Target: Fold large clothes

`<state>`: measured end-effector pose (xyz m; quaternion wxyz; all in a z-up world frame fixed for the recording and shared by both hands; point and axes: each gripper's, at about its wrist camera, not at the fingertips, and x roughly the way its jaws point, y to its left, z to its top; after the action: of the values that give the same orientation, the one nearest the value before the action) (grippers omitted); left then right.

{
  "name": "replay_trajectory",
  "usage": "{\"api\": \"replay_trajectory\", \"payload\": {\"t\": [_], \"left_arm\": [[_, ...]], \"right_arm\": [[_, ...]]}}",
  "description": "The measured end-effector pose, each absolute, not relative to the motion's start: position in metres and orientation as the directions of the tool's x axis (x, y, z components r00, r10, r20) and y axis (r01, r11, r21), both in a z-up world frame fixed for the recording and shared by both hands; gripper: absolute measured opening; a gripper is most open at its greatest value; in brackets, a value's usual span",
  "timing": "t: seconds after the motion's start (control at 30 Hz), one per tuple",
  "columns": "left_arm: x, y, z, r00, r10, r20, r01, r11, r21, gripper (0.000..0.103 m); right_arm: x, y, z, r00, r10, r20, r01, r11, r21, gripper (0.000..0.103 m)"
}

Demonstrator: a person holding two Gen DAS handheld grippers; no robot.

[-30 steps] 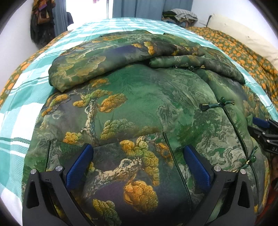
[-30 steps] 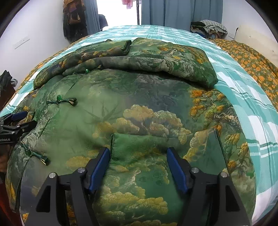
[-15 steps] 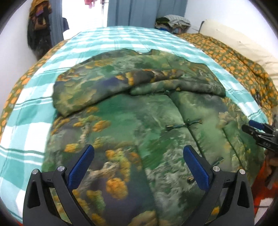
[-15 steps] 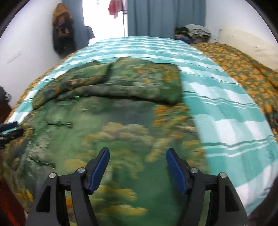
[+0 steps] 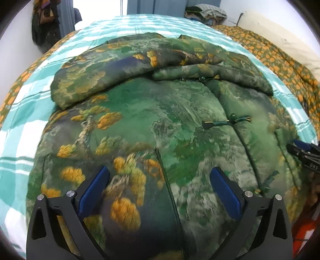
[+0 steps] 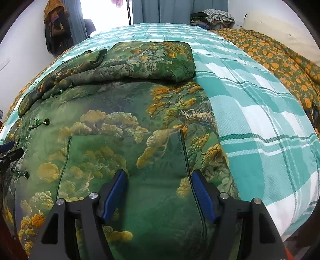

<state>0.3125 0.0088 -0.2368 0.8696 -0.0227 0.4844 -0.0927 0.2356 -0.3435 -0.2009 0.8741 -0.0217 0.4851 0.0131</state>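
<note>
A large padded green jacket (image 5: 160, 124) with gold tree print and knot buttons (image 5: 226, 122) lies front up on the bed; it also shows in the right wrist view (image 6: 112, 128). Both sleeves (image 5: 112, 78) are folded across its far part. My left gripper (image 5: 159, 180) is open, just above the near hem over the left pocket. My right gripper (image 6: 158, 184) is open above the right pocket (image 6: 128, 160) near the hem. Each gripper's tip shows at the edge of the other view: the right one (image 5: 302, 151) and the left one (image 6: 10, 151).
The jacket lies on a teal and white plaid blanket (image 6: 250, 112). An orange floral quilt (image 6: 280, 60) lies to the right. Piled clothes (image 6: 214, 17) and curtains stand at the far end. Dark clothes (image 6: 54, 30) hang on the left wall.
Both grippers rose and pulled back from the jacket, then came down and forward over its near hem again. The right gripper has shifted to the right. The jacket has not moved.
</note>
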Motion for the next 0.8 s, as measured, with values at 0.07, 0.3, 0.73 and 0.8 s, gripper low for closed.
{"api": "replay_trajectory", "payload": {"t": [0.07,0.3,0.73,0.8], "left_arm": [[0.300,0.015,-0.227,0.518,-0.197,-0.832,0.142,0.979,-0.144,0.101],[0.263,0.041,-0.225,0.490,-0.180,-0.853,0.128,0.983,-0.134,0.101],[0.263,0.036,-0.249,0.460,-0.141,-0.877,0.127,0.988,-0.092,0.102],[0.259,0.036,-0.246,0.457,-0.141,-0.878,0.120,0.988,-0.096,0.102]], "right_arm": [[0.230,-0.344,-0.189,0.537,-0.003,-0.843,-0.043,0.999,-0.031,0.070],[0.182,-0.333,-0.157,0.553,0.051,-0.831,-0.101,0.995,-0.006,0.070],[0.183,-0.324,-0.201,0.451,0.047,-0.891,-0.101,0.995,0.001,0.071],[0.182,-0.325,-0.200,0.453,0.041,-0.891,-0.103,0.995,-0.006,0.071]]}}
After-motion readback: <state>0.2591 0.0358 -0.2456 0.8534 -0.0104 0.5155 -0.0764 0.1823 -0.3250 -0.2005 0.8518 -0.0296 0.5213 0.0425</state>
